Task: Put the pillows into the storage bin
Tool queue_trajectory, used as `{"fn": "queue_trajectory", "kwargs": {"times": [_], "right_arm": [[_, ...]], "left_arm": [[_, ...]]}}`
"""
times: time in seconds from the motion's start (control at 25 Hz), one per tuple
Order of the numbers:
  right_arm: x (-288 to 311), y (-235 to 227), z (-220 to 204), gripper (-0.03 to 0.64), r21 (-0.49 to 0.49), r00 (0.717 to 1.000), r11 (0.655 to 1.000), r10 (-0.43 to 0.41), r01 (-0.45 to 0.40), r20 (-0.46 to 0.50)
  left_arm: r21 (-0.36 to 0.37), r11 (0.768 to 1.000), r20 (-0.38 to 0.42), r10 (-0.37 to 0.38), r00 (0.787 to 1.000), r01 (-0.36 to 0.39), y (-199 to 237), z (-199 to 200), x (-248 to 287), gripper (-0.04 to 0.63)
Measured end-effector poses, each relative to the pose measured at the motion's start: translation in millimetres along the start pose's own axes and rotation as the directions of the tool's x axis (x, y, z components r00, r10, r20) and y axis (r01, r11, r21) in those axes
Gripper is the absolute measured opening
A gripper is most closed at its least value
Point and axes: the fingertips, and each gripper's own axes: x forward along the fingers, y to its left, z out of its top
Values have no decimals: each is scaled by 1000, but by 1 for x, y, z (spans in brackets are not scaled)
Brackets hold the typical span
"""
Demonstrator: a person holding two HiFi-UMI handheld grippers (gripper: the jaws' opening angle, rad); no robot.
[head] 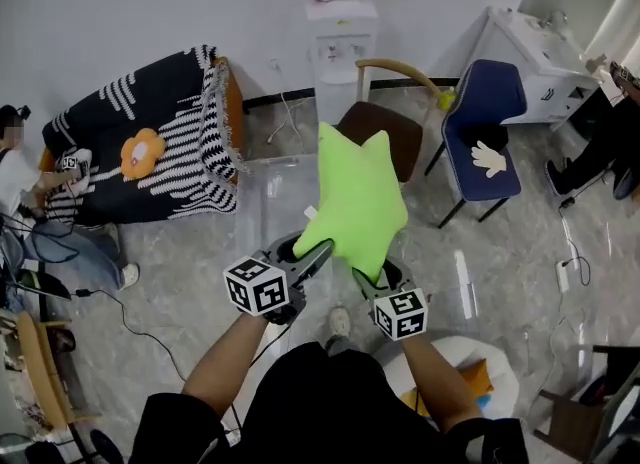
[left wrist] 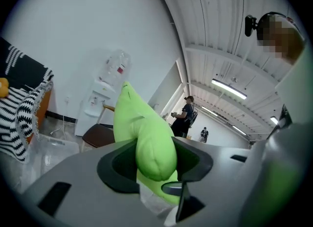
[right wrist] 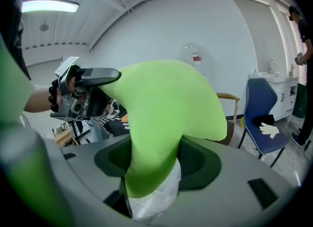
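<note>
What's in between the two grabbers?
A green star pillow. In the head view, the left gripper and the right gripper each pinch one of its lower points.

Your left forearm [head: 222,357] and right forearm [head: 440,377] reach up from the lower middle of the frame, side by side. Your left gripper [head: 314,252] and right gripper [head: 364,280] lean toward each other. The jaws of each one press on a lower tip of the green pillow [head: 355,197].
</note>
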Motion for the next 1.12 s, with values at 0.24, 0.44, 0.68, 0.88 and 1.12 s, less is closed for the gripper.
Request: {"fn": "queue_trajectory", "kwargs": {"times": [0.24,0.44,0.68,0.88,1.12], "right_arm": [[49,6,-7,279,-46,988,991,125,-130,-92],[74,18,-22,279,-59,967,978,189,-201,-173],[108,38,-36,279,-53,942,967,231,-251,-243],[138,54,-49,279,-32,926,965,242,-262,-290],[181,66,-72,279,-25,907,966,233,-258,-350]], "left_arm": [[-105,986,47,137,989,-132,52,-8,-13,195],[-186,962,66,215,974,-200,82,-25,-30,195],[-251,935,43,269,962,-250,123,-38,-50,196],[-292,917,10,288,958,-273,160,-46,-64,199],[-360,886,-33,301,953,-293,214,-69,-76,202]]}}
